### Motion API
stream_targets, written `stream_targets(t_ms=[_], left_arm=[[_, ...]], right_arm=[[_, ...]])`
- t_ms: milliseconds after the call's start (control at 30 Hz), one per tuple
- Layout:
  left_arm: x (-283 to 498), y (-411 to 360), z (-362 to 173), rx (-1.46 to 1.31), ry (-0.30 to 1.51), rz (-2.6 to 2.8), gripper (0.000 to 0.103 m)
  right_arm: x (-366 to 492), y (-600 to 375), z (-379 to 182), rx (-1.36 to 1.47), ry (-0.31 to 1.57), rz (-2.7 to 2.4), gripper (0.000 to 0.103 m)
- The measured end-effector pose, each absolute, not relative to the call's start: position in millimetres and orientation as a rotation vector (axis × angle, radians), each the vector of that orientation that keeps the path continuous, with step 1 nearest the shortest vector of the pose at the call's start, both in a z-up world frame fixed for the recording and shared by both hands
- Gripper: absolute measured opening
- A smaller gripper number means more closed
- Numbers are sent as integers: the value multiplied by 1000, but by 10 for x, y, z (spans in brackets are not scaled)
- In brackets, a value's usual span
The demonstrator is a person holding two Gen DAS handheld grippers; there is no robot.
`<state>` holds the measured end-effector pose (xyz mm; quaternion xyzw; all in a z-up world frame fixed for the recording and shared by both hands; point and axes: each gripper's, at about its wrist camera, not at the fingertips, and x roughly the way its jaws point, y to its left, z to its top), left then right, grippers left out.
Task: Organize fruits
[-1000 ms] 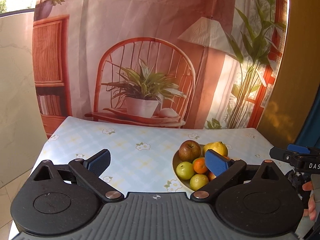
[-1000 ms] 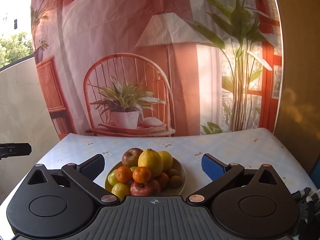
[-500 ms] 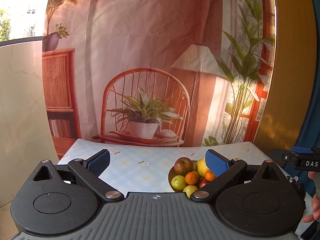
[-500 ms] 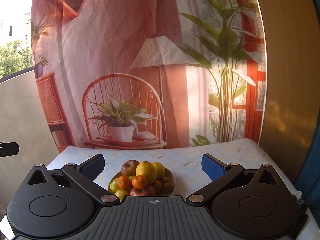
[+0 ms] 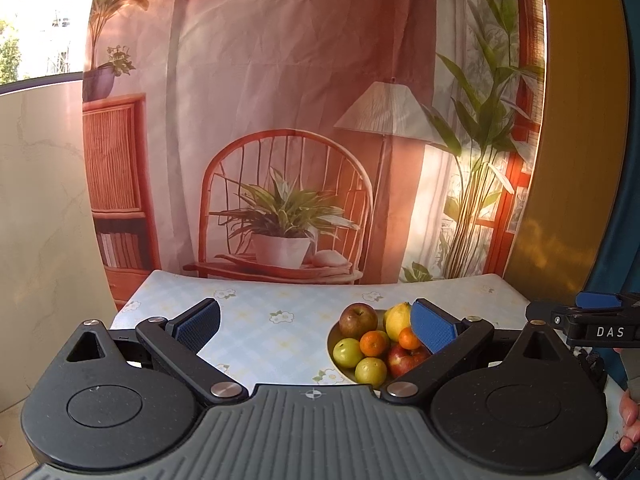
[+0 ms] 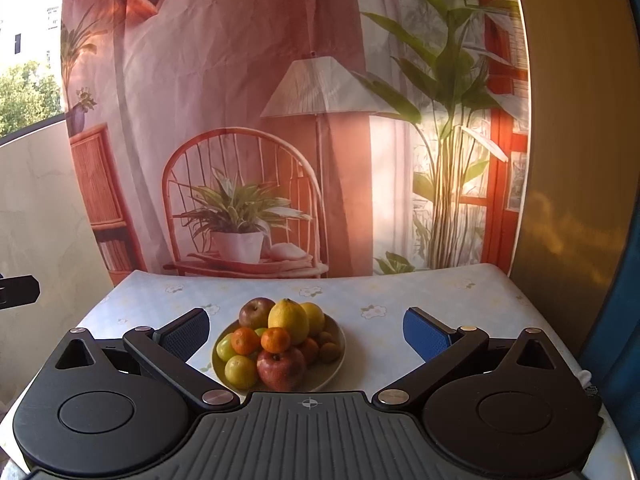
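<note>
My left gripper (image 5: 316, 322) is held above the near edge of the table, jaws spread wide, nothing between them. My right gripper (image 6: 306, 330) is likewise wide open and empty, held level facing the bowl (image 6: 338, 354). The bowl sits on the checked floral tablecloth (image 6: 400, 292), near its front centre, piled with fruit: a yellow lemon (image 6: 289, 320) on top, a reddish-brown apple (image 6: 256, 312) behind it, two mandarins (image 6: 276, 339) in the middle, a red apple (image 6: 281, 367) at the front, green fruit (image 6: 241, 371) on the left. From the left wrist view the bowl lies to the right, partly behind my right-hand finger pad (image 5: 432, 330). A printed backdrop (image 6: 240, 120) hangs behind the table.
</note>
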<state>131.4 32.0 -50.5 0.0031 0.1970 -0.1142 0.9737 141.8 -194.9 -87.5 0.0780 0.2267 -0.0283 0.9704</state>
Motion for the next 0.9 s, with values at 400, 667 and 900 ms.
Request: stream_targets(t_ms=[400,667,900], left_arm=[[1367,325,-585,-5,454,-232,102],[1374,330,-621,-11,468,-236,102],[1384,317,-631,-13,478,-236,102]], right_arm=[[1458,-1930,-936,163,497,-52,103],[1455,-1914,-954,162,504,-50,103],[1459,-1909,-976,164,508,-49,103]])
